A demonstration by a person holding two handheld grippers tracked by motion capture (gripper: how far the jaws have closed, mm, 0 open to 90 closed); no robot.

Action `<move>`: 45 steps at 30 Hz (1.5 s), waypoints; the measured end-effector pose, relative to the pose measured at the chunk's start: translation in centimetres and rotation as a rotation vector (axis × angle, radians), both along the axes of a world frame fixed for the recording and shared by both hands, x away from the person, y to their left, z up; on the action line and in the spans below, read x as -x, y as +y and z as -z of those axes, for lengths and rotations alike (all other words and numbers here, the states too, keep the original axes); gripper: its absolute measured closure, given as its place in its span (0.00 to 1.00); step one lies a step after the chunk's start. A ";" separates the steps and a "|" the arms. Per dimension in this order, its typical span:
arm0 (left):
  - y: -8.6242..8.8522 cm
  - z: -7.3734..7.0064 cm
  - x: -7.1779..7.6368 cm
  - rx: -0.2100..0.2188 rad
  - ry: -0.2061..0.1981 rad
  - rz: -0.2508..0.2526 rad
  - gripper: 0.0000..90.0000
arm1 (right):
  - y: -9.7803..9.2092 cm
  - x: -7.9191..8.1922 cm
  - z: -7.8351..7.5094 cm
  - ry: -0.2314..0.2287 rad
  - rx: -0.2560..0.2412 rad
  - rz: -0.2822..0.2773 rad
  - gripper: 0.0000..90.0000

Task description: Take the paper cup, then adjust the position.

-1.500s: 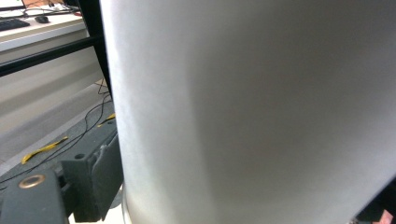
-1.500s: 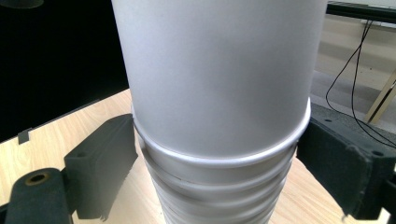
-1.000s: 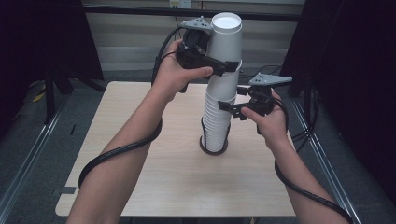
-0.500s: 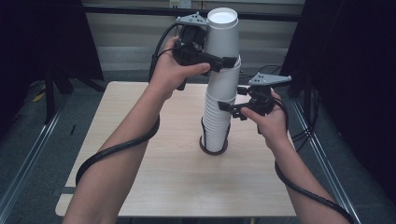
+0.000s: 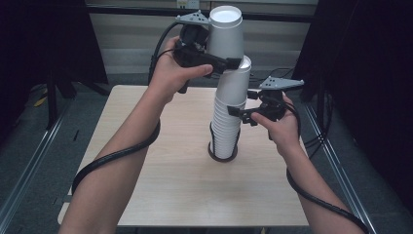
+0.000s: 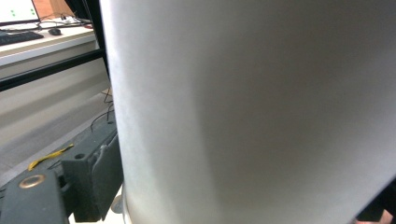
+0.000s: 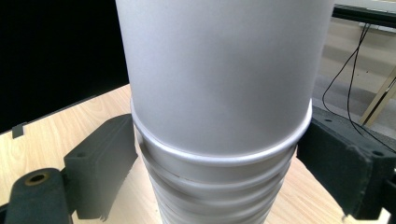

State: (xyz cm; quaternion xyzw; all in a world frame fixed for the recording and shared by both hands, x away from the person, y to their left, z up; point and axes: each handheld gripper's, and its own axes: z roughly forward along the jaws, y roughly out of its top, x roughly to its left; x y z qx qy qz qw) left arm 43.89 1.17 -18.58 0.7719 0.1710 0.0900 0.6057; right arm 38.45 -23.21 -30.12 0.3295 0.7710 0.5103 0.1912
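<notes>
A tall stack of upturned white paper cups (image 5: pixel 229 117) stands in a black ring holder (image 5: pixel 214 154) on the wooden table (image 5: pixel 146 165). My left gripper (image 5: pixel 228 57) is shut on the top cup (image 5: pixel 226 29), held raised and tilted slightly left above the stack's top. In the left gripper view that cup's wall (image 6: pixel 252 107) sits close against one pad (image 6: pixel 93 177). My right gripper (image 5: pixel 237 111) clamps the stack at mid height. In the right gripper view the rolled rims (image 7: pixel 219 154) sit between both fingers (image 7: pixel 100 158).
The table's far edge lies just behind the stack, with a dark rail and a wall panel beyond. Black cables trail from both grippers along the forearms. Bare tabletop surrounds the holder on the left and front.
The left gripper has risen with the top cup, drawing it up off the stack. The right gripper and the stack have stayed in place.
</notes>
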 end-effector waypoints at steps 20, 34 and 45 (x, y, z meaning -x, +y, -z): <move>5.2 1.5 0.4 0.009 0.019 -0.052 0.12 | -0.2 0.1 0.3 0.005 0.023 -0.006 0.14; 7.9 3.3 0.8 -0.026 0.046 -0.104 0.12 | -0.9 0.8 1.1 0.013 0.033 -0.014 0.14; 10.1 5.4 1.3 -0.089 0.058 -0.124 0.12 | -1.3 1.4 1.4 0.016 0.019 -0.023 0.14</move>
